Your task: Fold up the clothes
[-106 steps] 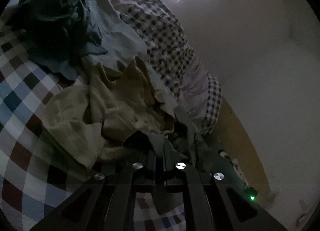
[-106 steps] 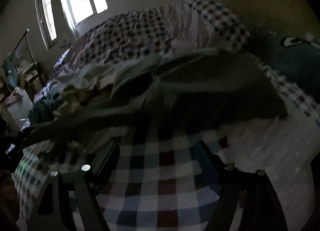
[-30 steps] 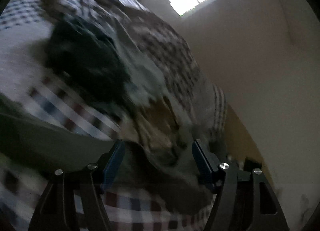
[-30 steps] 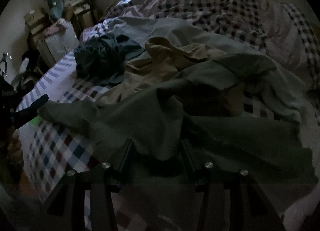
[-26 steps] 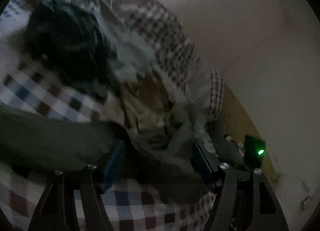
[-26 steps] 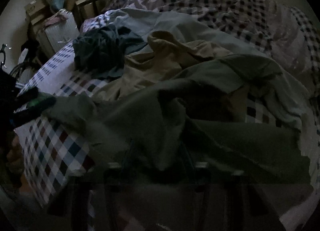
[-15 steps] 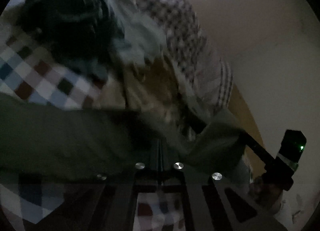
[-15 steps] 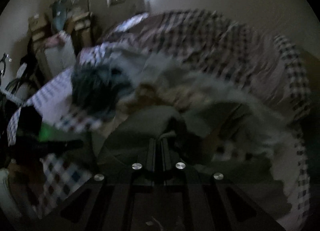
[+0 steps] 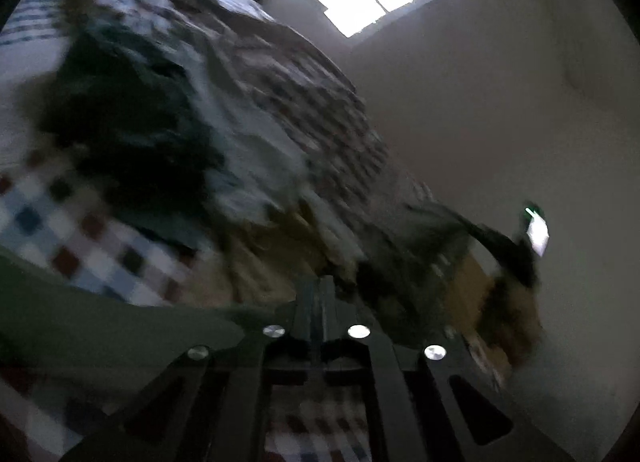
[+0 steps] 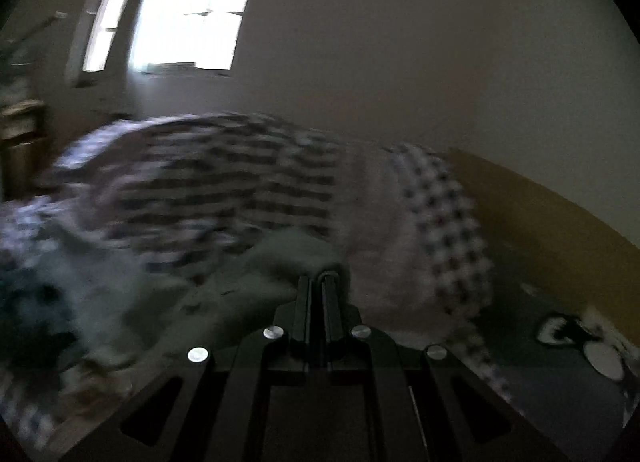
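The left gripper (image 9: 318, 286) and right gripper (image 10: 316, 282) are each pinching the grey-green garment (image 10: 288, 258), which is hanging between them over the checked bed (image 9: 80, 222).

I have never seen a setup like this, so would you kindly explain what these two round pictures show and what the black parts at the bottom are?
There is no robot here: a person holds a two-finger claw in each hand, and each claw carries a wide-angle camera looking along its fingers. That is why both pictures are round and bent.

In the left wrist view, the left claw is shut on a grey-green garment. The other claw appears far right, pinching the same cloth. Beyond lies a bed with a checked sheet, a dark garment and a tan one, all blurred by motion.

In the right wrist view, the right claw is shut on that grey-green garment, with a checked quilt and a window behind.
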Tool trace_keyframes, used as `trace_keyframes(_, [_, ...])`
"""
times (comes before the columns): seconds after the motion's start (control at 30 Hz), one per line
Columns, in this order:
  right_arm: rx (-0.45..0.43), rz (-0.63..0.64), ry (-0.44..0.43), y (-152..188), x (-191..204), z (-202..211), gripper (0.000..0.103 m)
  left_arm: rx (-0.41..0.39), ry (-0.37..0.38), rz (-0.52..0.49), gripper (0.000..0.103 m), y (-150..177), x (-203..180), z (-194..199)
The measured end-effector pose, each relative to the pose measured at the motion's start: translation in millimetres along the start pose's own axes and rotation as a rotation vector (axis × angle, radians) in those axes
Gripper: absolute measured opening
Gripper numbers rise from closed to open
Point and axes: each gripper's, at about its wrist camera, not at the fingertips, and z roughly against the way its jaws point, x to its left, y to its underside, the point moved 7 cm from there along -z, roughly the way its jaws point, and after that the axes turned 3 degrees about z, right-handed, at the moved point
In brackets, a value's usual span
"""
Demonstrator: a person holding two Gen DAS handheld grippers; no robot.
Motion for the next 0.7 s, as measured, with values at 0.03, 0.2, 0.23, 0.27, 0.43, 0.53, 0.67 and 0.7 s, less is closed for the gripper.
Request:
trace_keyframes(0.03, [0.033, -0.018, 0.033, 5, -6, -10, 0.007, 0.021, 0.009, -0.023, 0.017, 5, -6, -4])
trace_keyframes(0.2, [0.098, -0.149, -0.038, 50, -32, -6, 0.053, 0.129, 0.055, -0.137, 0.07, 30, -34, -21])
trace_keyframes(0.23, [0.098, -0.171, -0.067, 60, -36, 1, 0.054, 0.15, 0.065, -0.16, 0.07, 34, -40, -24])
trace_keyframes(0.27, [0.098, -0.192, -0.098, 73, -42, 11, 0.054, 0.172, 0.074, -0.182, 0.07, 39, -46, -28])
trace_keyframes(0.43, [0.121, -0.294, -0.222, 160, -71, 67, 0.065, 0.287, 0.095, -0.246, 0.07, 67, -60, -45])
trace_keyframes(0.53, [0.164, -0.335, -0.256, 219, -84, 90, 0.065, 0.357, 0.084, -0.248, 0.07, 84, -59, -54])
trace_keyframes(0.67, [0.269, -0.301, -0.345, 286, -72, 93, 0.065, 0.398, 0.048, -0.257, 0.069, 98, -56, -62])
trace_keyframes(0.7, [0.285, -0.273, -0.385, 300, -63, 93, 0.065, 0.405, 0.038, -0.252, 0.069, 101, -54, -65])
